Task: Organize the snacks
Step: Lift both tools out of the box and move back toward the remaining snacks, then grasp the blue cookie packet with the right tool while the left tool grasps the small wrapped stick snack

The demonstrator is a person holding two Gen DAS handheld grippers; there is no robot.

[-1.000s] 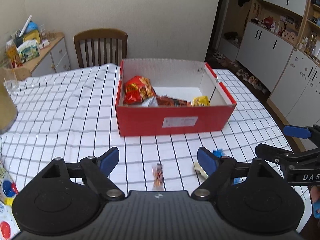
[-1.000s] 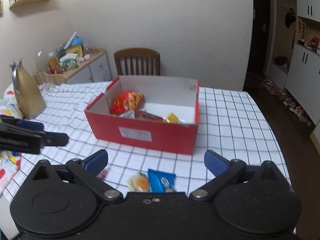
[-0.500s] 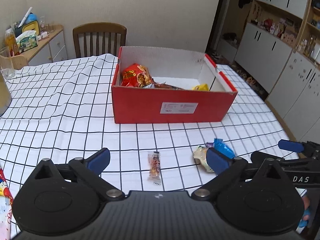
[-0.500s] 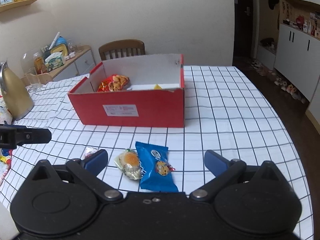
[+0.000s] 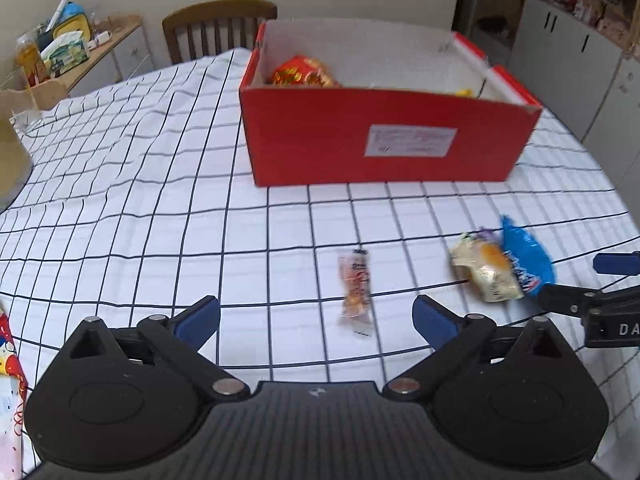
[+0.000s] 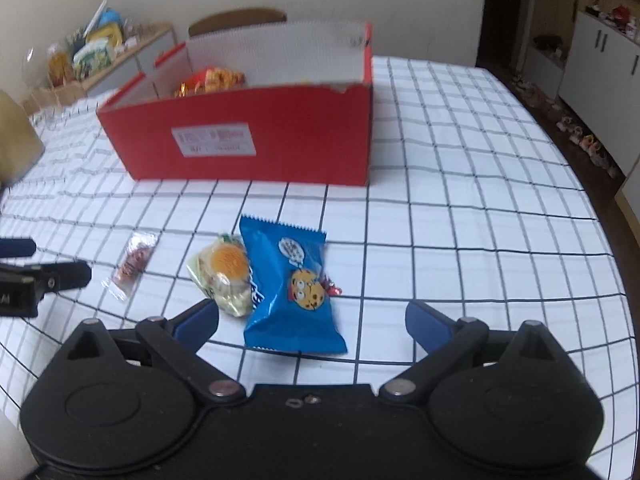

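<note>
1. Tongs in your left hand, the left gripper [image 5: 316,318], stand spread wide with nothing between the blue pads; they point down at the checked tablecloth [image 5: 120,208], and the small clear-wrapped candy bar [image 5: 355,290] lies just beyond the gap, nearer the right pad.
2. You see that same candy bar [image 6: 132,265] at the left of the right wrist view, lying apart from the other packets.
3. To its right lies the pale packet with an orange picture [image 6: 224,276], and its right edge touches the blue cookie packet [image 6: 290,288].
4. A small red-wrapped sweet [image 6: 331,286] peeks out from the blue packet's right edge.
5. Your right gripper [image 6: 312,322] has its jaws closing but still wide apart; the blue cookie packet's near end lies between the pads, and neither pad presses on it.
6. Farther off, the red cardboard box [image 6: 256,140] stands open on the table with a white label on its near wall; an orange-red snack bag [image 5: 302,74] lies inside at its left end, and something yellow shows at the right end, too little to name.
7. Behind the box you have a wooden chair [image 5: 218,24], and at far left a sideboard [image 5: 100,52] crowded with things.
</note>
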